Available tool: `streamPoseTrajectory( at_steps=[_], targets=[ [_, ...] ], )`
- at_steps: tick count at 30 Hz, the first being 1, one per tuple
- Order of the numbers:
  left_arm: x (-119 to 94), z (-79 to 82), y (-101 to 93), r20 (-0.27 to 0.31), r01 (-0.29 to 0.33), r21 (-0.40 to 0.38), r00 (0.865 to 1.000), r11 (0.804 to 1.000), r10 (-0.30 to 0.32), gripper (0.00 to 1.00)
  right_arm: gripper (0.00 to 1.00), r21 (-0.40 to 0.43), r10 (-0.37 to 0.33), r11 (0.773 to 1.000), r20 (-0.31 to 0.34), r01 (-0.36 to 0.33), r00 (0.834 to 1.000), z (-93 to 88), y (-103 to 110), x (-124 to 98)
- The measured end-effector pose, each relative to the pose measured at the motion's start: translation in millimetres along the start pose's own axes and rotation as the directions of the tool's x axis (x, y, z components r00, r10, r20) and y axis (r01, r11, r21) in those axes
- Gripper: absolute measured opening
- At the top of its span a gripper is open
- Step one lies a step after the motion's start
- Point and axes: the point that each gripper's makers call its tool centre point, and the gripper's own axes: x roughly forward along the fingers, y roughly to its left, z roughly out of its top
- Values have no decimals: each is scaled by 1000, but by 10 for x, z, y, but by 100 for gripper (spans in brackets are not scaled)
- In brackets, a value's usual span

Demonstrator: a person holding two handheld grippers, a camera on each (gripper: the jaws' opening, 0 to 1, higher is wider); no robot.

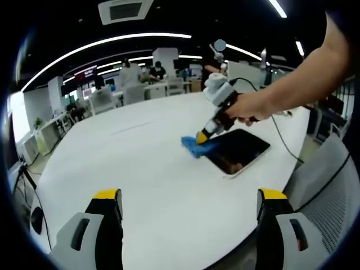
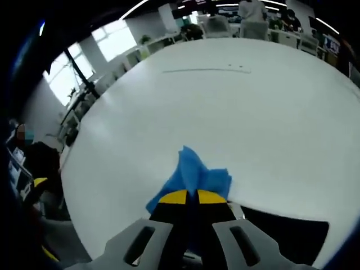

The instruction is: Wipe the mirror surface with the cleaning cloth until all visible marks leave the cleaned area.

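One risk: right tongs (image 2: 191, 197), clamped on the blue cloth (image 2: 194, 174) at mid-frame, may nudge the mirror (image 1: 236, 151) off the surface (image 1: 146, 169); left tongs (image 1: 188, 202) gape idle.

Big white round bench (image 1: 140, 163), bare top. Open-plan office behind: rows of white desks (image 1: 135, 93) and chairs, people standing at the far end. Dark ceiling with long curved LED strips (image 1: 107, 44) and an air vent (image 1: 125, 10). Bright windows (image 2: 115, 38) along one wall. Grey mesh chair (image 1: 326, 174) at bench edge.
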Motion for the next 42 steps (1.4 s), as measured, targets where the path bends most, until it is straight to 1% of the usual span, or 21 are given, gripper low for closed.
streamPoseTrajectory(
  at_steps=[4, 7, 10, 12, 13, 15, 16, 19, 22, 26, 28, 30, 33, 36, 39, 42],
  targets=[
    [3, -9, -7, -6, 1, 2, 1000, 1000, -1, 100, 0, -2, -7, 1000, -2, 7, 1000, 1, 2, 13],
    [4, -12, 1, -5, -2, 4, 1000, 1000, 2, 100, 0, 47, 11, 999, 11, -11, 1000, -10, 6, -13],
    [4, -10, -13, -7, 0, 7, 1000, 1000, 0, 99, 0, 46, 6, 999, 7, -6, 1000, -45, 25, -37],
    [4, -6, -11, -5, 0, 9, 1000, 1000, 0, 99, 0, 40, 2, 999, 22, -3, 1000, -90, 61, -81],
    [4, -6, -9, -5, -1, 8, 1000, 1000, 1, 99, 0, 9, -1, 1000, 43, 0, 999, -95, 67, -97],
    [2, 1, -9, -3, -2, 10, 1000, 1000, 2, 99, 0, -1, -4, 1000, 42, 4, 999, -129, 84, -123],
    [2, 1, -9, -3, -2, 10, 1000, 1000, 2, 99, 0, -1, -6, 1000, 41, 6, 999, -155, 111, -170],
    [3, -3, -12, -5, -1, 11, 1000, 1000, 1, 99, 1, -7, -11, 1000, 35, 11, 999, -180, 103, -181],
    [1, -2, -1, -2, -3, 8, 1000, 1000, 3, 99, 1, -12, -26, 1000, 58, 27, 998, -168, 87, -136],
    [-5, 9, -11, -1, -1, 7, 1000, 1000, 1, 99, 1, -29, -52, 998, 80, 55, 995, -183, 93, -142],
    [-8, 11, -12, 0, -1, 3, 1000, 1000, 1, 99, 1, -41, -57, 997, 73, 60, 996, -220, 101, -162],
    [-10, 18, -11, 4, 0, 0, 1000, 1000, 0, 99, 1, -26, -56, 998, 67, 58, 996, -254, 105, -188],
    [-11, 19, -36, 4, 17, -26, 1000, 1000, -17, 100, 1, 4, -53, 999, 61, 53, 997, -304, 113, -224],
    [-17, 37, -47, 14, 30, -49, 999, 998, -29, 100, 1, -4, -54, 999, 64, 55, 997, -345, 131, -253],
    [-15, 27, -61, 7, 42, -80, 999, 996, -42, 100, 1, -9, -52, 999, 59, 53, 997, -387, 145, -281],
    [-20, 42, -71, 15, 46, -87, 999, 995, -45, 100, 1, 3, -48, 999, 50, 48, 998, -430, 159, -305]
  ],
)
